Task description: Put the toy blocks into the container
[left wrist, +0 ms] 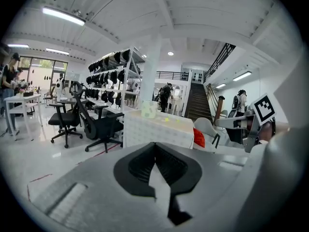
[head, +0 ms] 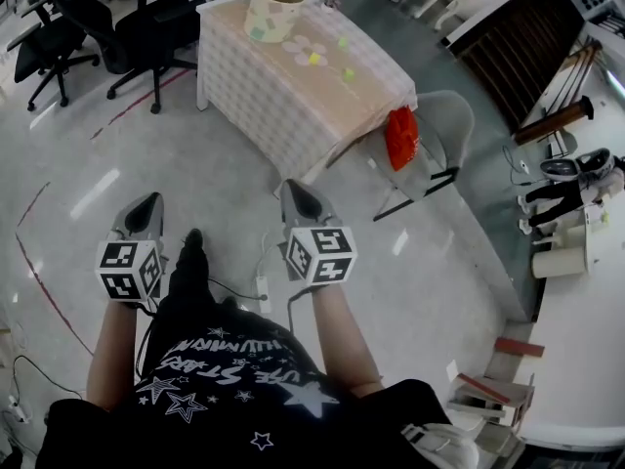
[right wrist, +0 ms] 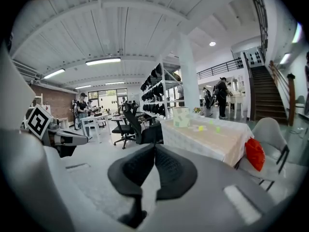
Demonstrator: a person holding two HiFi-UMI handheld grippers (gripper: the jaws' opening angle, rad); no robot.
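A cream container (head: 273, 10) with pastel squares stands at the far end of a cloth-covered table (head: 293, 110). Small yellow and green toy blocks (head: 314, 59) lie on the tabletop near it. I stand well back from the table. My left gripper (head: 148, 203) and right gripper (head: 296, 191) hang side by side over the floor, both shut with nothing between the pads. In the left gripper view, the left gripper (left wrist: 155, 146) points at the container (left wrist: 148, 109) and blocks (left wrist: 166, 120). From the right gripper view, the right gripper (right wrist: 154, 149) faces the container (right wrist: 181, 116) and blocks (right wrist: 201, 128).
Black office chairs (head: 146, 27) stand left of the table. A grey chair with a red cushion (head: 401, 137) sits at its near right corner. A power strip (head: 262, 291) and its cable lie on the floor by my feet. Shelves, stairs and people are far behind.
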